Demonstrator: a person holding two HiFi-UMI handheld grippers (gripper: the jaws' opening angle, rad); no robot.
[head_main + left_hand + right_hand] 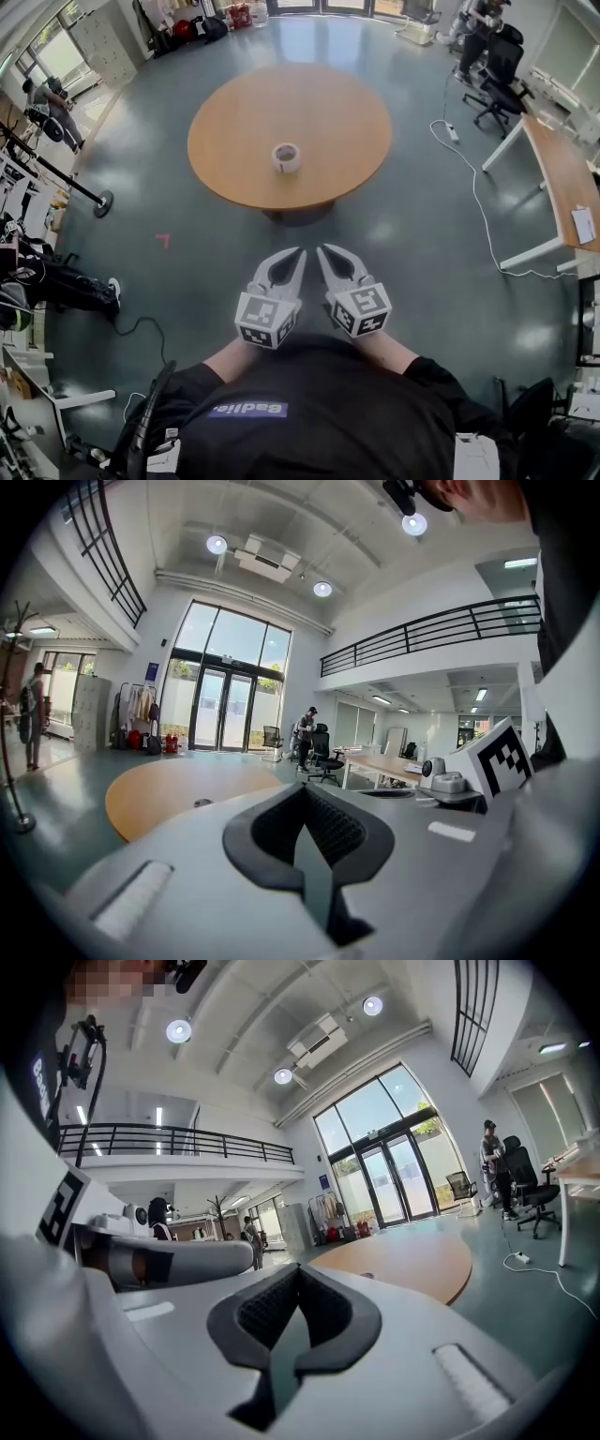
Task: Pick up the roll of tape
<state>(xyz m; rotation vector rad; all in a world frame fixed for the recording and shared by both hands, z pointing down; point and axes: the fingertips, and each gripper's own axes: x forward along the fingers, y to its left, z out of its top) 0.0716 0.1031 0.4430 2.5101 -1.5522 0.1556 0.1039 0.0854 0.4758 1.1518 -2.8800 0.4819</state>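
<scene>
A pale, ring-shaped roll of tape [286, 157] with a hollow core lies flat near the middle of a round table [244, 122] with a smooth, orange-brown wooden top. The table stands on a glossy grey-green floor [422, 234]. On the near side, well apart from the table, the grey plastic left gripper [299, 251] and right gripper [322, 249] sit side by side, pointed tips aimed at it. Each claw is clenched on nothing, its black ribbed pads [328, 827] meeting in the gripper views.
</scene>
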